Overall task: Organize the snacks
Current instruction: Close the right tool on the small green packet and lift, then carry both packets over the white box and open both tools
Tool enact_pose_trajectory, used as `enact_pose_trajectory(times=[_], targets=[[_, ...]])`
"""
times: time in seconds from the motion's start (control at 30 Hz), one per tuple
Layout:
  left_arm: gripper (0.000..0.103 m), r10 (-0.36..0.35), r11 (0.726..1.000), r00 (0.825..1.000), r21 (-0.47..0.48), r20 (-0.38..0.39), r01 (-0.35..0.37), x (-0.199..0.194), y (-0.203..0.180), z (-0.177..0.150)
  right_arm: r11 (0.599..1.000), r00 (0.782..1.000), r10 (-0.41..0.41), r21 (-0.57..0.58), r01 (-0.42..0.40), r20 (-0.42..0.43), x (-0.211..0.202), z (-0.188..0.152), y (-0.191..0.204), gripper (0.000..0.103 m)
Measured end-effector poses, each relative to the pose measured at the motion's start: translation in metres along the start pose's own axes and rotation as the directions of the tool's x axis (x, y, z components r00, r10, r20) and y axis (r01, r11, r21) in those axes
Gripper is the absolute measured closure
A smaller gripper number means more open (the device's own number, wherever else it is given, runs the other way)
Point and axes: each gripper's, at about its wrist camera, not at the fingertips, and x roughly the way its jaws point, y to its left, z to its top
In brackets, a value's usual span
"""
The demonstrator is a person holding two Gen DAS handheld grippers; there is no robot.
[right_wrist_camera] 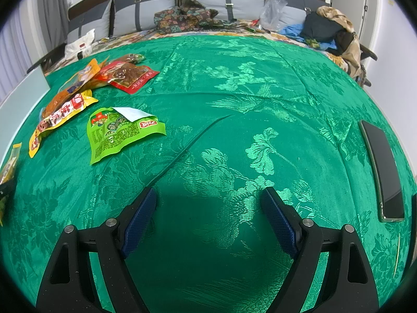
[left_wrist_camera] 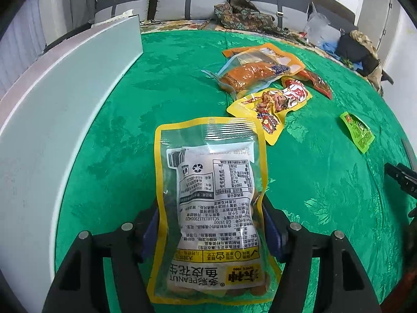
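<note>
Left gripper: pinching the peanut bag by its 2 long edges, label side up, above the green cloth.
Right gripper: spread wide, nothing between its pads, over bare cloth.
Other snacks: a pile of packets beyond the bag; a green packet apart, to the right.
White box: left of the bag.
Phone: far right.

The left matte-black plastic two-finger gripper and its right twin look alike: angular, splayed black arms with triangular cut-outs, round silver screw heads on each arm, and textured dark-blue rubber pads lining the inner faces.
</note>
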Motion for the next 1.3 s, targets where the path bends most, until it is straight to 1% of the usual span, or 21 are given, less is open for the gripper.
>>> enact_pose_trajectory(times=[0.1, 0.17, 0.23, 0.3, 0.4, 0.47, 0.53, 0.6, 0.67, 0.7, 0.73, 0.77, 0.8, 0.87, 0.9, 0.93, 0.97, 1.03, 1.17, 1.23, 1.3], targets=[[0.037, -0.018, 1.0, 1.0, -0.017, 0.005, 0.018, -0.002, 0.005, -0.001, 1.0, 1.0, 0.003, -0.008, -0.003, 0.0, 0.0, 0.0, 0.0, 0.017], [0.036, -0.026, 1.0, 1.0, -0.018, 0.012, 0.026, -0.003, 0.007, -0.003, 0.999, 0.999, 0.034, -0.034, -0.035, -0.029, -0.002, 0.001, -0.002, 0.017], [0.036, -0.032, 0.999, 0.999, -0.018, 0.026, 0.032, -0.004, 0.008, -0.005, 0.991, 0.989, 0.136, -0.007, -0.136, -0.058, -0.007, 0.007, -0.009, 0.018], [0.036, -0.034, 0.999, 0.999, -0.017, 0.036, 0.034, -0.004, 0.007, -0.006, 0.98, 0.978, 0.198, -0.012, -0.199, -0.07, -0.011, 0.019, -0.007, 0.018], [0.035, -0.033, 0.999, 0.999, -0.011, 0.039, 0.034, -0.003, 0.007, -0.007, 0.959, 0.965, 0.248, -0.12, -0.257, -0.089, -0.015, 0.046, 0.018, 0.018], [0.035, -0.043, 0.999, 0.998, -0.017, 0.04, 0.044, -0.003, 0.008, -0.006, 0.931, 0.954, 0.269, -0.218, -0.293, -0.135, -0.008, 0.065, 0.045, 0.018], [0.035, -0.055, 0.998, 0.998, -0.023, 0.042, 0.056, -0.003, 0.01, -0.006, 0.9, 0.952, 0.24, -0.324, -0.291, -0.188, 0.007, 0.075, 0.071, 0.018], [0.035, -0.056, 0.998, 0.998, -0.021, 0.042, 0.057, -0.004, 0.009, -0.006, 0.868, 0.957, 0.161, -0.428, -0.253, -0.24, 0.032, 0.08, 0.095, 0.018], [0.035, -0.057, 0.998, 0.997, -0.016, 0.042, 0.058, -0.004, 0.009, -0.007, 0.857, 0.956, 0.091, -0.467, -0.217, -0.278, 0.053, 0.077, 0.107, 0.017], [0.035, -0.058, 0.998, 0.997, -0.014, 0.043, 0.059, -0.004, 0.009, -0.007, 0.867, 0.96, 0.106, -0.448, -0.216, -0.257, 0.056, 0.08, 0.105, 0.017], [0.034, -0.06, 0.998, 0.997, -0.015, 0.043, 0.061, -0.003, 0.009, -0.007, 0.885, 0.952, 0.112, -0.407, -0.226, -0.286, 0.064, 0.084, 0.1, 0.015], [0.034, -0.063, 0.998, 0.997, -0.016, 0.044, 0.064, -0.003, 0.009, -0.006, 0.909, 0.94, 0.142, -0.336, -0.248, -0.309, 0.067, 0.089, 0.089, 0.016], [0.034, -0.064, 0.998, 0.997, -0.018, 0.044, 0.065, -0.003, 0.009, -0.006, 0.934, 0.941, 0.15, -0.268, -0.235, -0.304, 0.069, 0.093, 0.078, 0.02], [0.034, -0.066, 0.998, 0.997, -0.023, 0.04, 0.067, -0.003, 0.009, -0.005, 0.95, 0.944, 0.115, -0.243, -0.196, -0.31, 0.067, 0.095, 0.071, 0.027], [0.034, -0.069, 0.997, 0.997, -0.031, 0.039, 0.07, -0.003, 0.01, -0.005, 0.951, 0.945, 0.101, -0.249, -0.184, -0.312, 0.063, 0.093, 0.07, 0.042], [0.035, -0.076, 0.996, 0.996, -0.046, 0.036, 0.077, -0.003, 0.012, -0.004, 0.954, 0.944, 0.106, -0.236, -0.184, -0.311, 0.058, 0.093, 0.066, 0.046], [0.036, -0.081, 0.995, 0.996, -0.057, 0.035, 0.083, -0.004, 0.013, -0.004, 0.96, 0.935, 0.133, -0.192, -0.204, -0.33, 0.055, 0.093, 0.059, 0.046], [0.038, -0.102, 0.991, 0.994, -0.084, 0.028, 0.104, -0.005, 0.016, -0.003, 0.966, 0.931, 0.159, -0.145, -0.216, -0.328, 0.047, 0.09, 0.047, 0.047], [0.038, -0.134, 0.983, 0.991, -0.124, 0.006, 0.134, -0.011, 0.019, -0.001, 0.961, 0.931, 0.268, -0.003, -0.278, -0.247, 0.017, 0.087, 0.016, 0.047], [0.039, -0.17, 0.973, 0.985, -0.154, 0.011, 0.17, -0.021, 0.021, 0.002, 0.951, 0.924, 0.307, 0.025, -0.309, -0.228, 0.002, 0.089, 0.015, 0.046], [0.039, -0.209, 0.961, 0.977, -0.179, 0.038, 0.212, -0.04, 0.025, 0.008, 0.946, 0.923, 0.314, -0.01, -0.324, -0.224, -0.015, 0.09, 0.028, 0.046]])
